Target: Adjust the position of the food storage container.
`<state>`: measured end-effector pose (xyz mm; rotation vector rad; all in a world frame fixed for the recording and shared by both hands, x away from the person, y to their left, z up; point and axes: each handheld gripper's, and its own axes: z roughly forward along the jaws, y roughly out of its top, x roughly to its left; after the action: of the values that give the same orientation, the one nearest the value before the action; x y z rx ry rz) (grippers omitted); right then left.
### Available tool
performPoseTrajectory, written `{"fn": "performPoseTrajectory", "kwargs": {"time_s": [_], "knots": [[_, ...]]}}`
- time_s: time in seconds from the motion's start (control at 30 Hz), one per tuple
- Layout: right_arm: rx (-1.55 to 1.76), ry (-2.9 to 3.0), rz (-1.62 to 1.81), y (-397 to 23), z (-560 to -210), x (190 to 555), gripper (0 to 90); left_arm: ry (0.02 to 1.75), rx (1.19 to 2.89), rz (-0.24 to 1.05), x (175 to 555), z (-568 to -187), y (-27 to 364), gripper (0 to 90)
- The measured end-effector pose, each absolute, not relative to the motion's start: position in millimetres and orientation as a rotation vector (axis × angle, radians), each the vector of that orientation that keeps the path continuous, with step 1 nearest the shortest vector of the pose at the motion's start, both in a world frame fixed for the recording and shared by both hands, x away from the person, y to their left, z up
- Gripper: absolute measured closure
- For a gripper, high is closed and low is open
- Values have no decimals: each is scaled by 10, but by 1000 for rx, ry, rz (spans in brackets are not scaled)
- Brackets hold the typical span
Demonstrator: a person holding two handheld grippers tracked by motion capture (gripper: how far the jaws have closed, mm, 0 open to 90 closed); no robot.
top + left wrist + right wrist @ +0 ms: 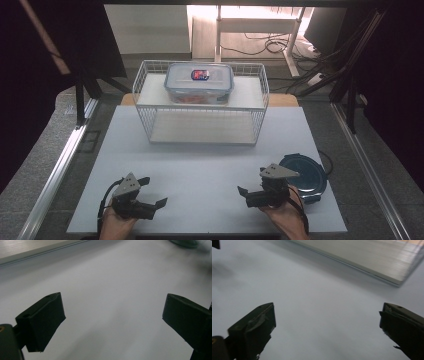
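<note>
My left gripper (152,192) rests low over the front left of the white table top (200,170), jaws wide open with nothing between them. My right gripper (252,183) sits at the front right, also open and empty. In the left gripper view the left gripper (112,315) spans bare white surface. In the right gripper view the right gripper (327,325) does the same. A clear plastic box (199,82) with a blue-rimmed lid and a red and blue label stands on top of a white wire rack (145,117) at the back centre.
A dark blue round lid (306,175) lies flat just right of my right gripper, and its edge (185,242) appears in the left gripper view. The rack's lower shelf (367,257) lies ahead of the right gripper. Metal rails run along both table sides.
</note>
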<state>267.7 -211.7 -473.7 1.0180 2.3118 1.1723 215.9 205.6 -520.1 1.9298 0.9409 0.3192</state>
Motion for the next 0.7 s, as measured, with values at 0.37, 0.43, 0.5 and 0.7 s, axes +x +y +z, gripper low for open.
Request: {"fn": "performPoseTrajectory", "kwargs": {"time_s": [0.37, 0.43, 0.5, 0.7], "knots": [[1222, 2192, 1105, -2852, -4603, 2867, 667, 943, 1929, 287, 2180, -5226, 2052, 36], [1270, 2160, 1089, -3020, -4606, 2905, 749, 945, 1924, 281, 2183, -5227, 2057, 36], [1317, 2114, 1062, -3162, -4612, 2928, 792, 946, 1924, 278, 2186, -5231, 2059, 37], [1448, 1936, 1035, -3639, -4570, 2925, 893, 943, 1925, 274, 2193, -5237, 2054, 37]]}}
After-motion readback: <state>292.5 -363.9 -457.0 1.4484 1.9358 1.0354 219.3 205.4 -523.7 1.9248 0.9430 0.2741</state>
